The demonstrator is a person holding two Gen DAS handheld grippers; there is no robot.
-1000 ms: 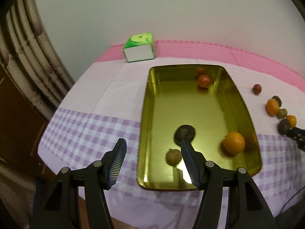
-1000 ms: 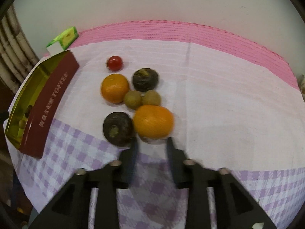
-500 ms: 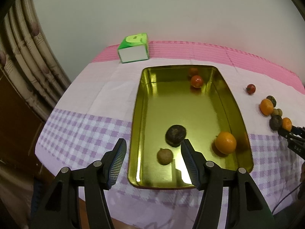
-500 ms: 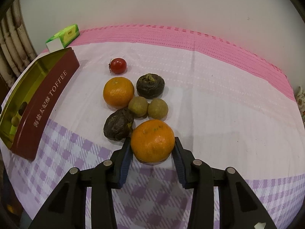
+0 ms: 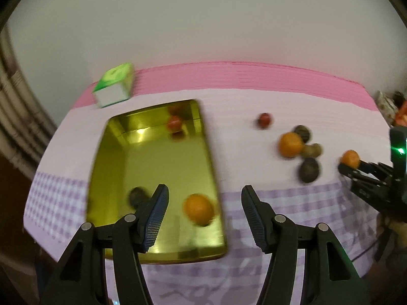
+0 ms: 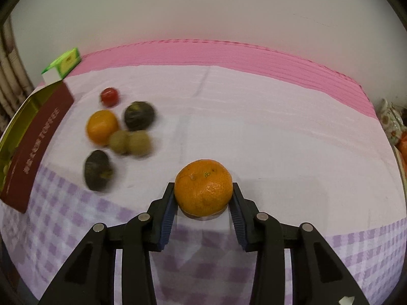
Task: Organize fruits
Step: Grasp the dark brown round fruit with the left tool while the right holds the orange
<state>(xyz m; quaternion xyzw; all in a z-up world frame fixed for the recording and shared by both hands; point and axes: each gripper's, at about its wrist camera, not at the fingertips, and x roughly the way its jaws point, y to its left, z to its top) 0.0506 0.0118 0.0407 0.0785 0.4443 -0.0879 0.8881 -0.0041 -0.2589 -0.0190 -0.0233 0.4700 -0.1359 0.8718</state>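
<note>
One mandarin (image 6: 204, 188) sits clamped between the pads of the right gripper (image 6: 203, 200) at lower centre, evidently bound for the gold tin (image 5: 115, 137) at left where sorted fruit collects, while the left gripper (image 5: 203, 213) hangs half-wide and empty above its near edge.

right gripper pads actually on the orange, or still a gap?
Touching. In the right wrist view both pads of the right gripper press the sides of the orange, with no gap visible on either side.

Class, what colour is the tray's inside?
Shiny gold-yellow tray; clearest in the left wrist view.
</note>
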